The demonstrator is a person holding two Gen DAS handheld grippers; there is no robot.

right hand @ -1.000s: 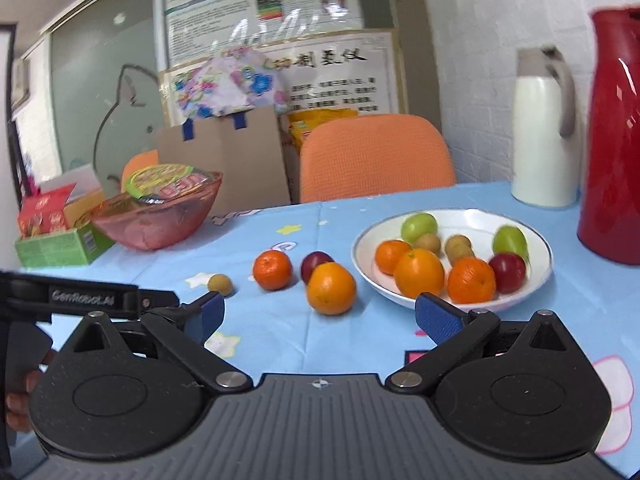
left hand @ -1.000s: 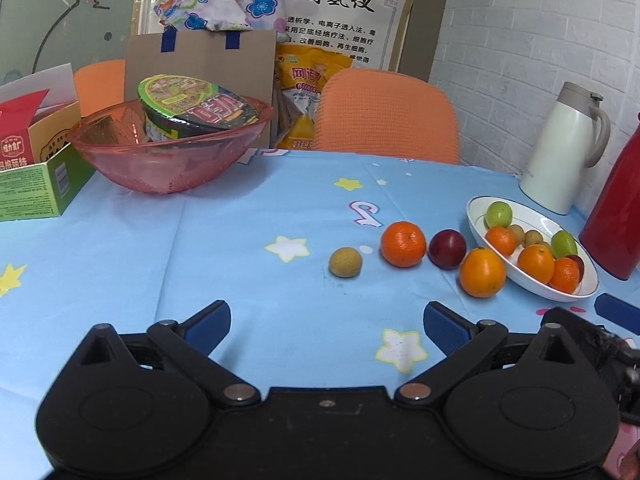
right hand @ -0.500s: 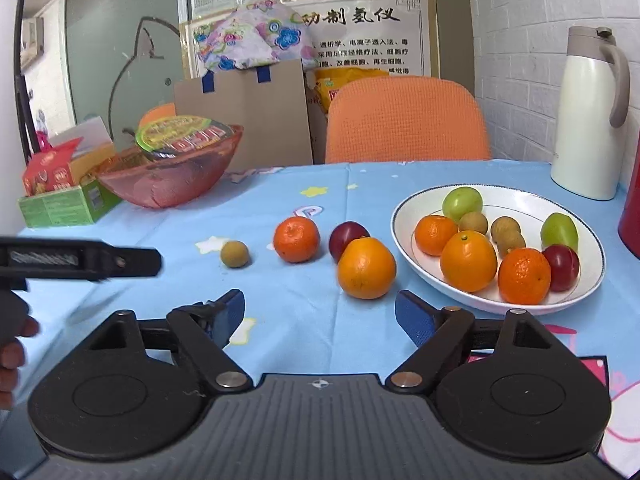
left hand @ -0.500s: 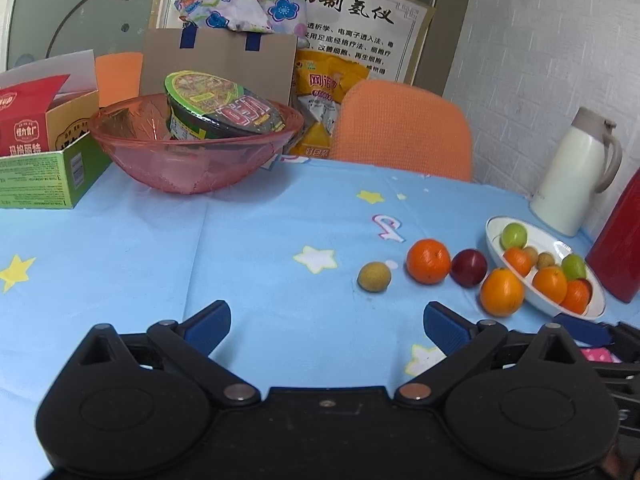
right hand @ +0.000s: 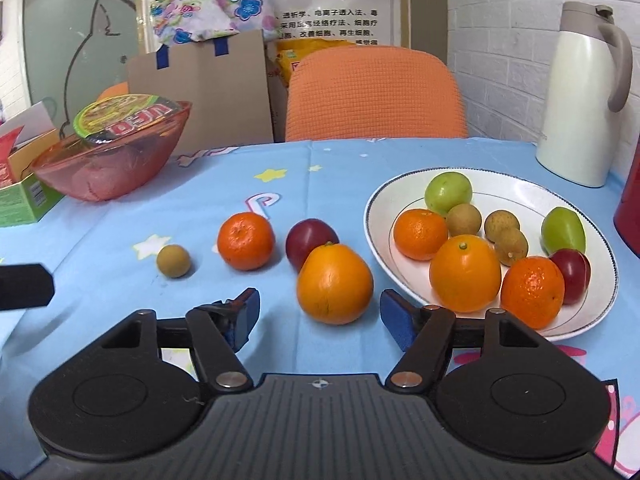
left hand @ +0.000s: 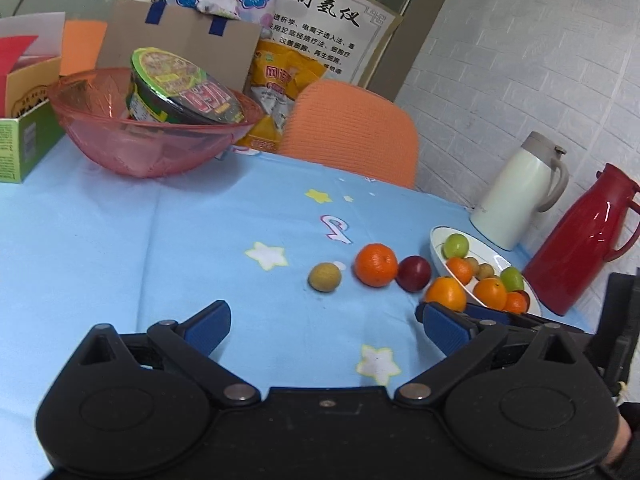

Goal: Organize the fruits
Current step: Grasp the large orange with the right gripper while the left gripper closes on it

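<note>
Orange (right hand: 334, 283) sitting on desk (right hand: 120, 248) just beside plate (right hand: 560, 200); right hand-held gripper (right hand: 320, 316) gaping wide, empty, lining up; needing closing, lifting onto plate. Left hand-held gripper (left hand: 324, 326) wide, empty.

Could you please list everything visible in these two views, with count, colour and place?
Loose fruit: four on the blue tablecloth, namely a large orange, a dark red plum, a mandarin and a small tan longan.
White plate: one, right of them, holding nine fruits, orange, green, tan and red.
Pink plastic bowl: one, far left, holding an instant noodle cup.
White thermos jug: one, far right.
Red jug: one, beside it.
Orange chair: one, behind the table.
Left gripper: open, empty.
Right gripper: open, just short of the large orange.
</note>
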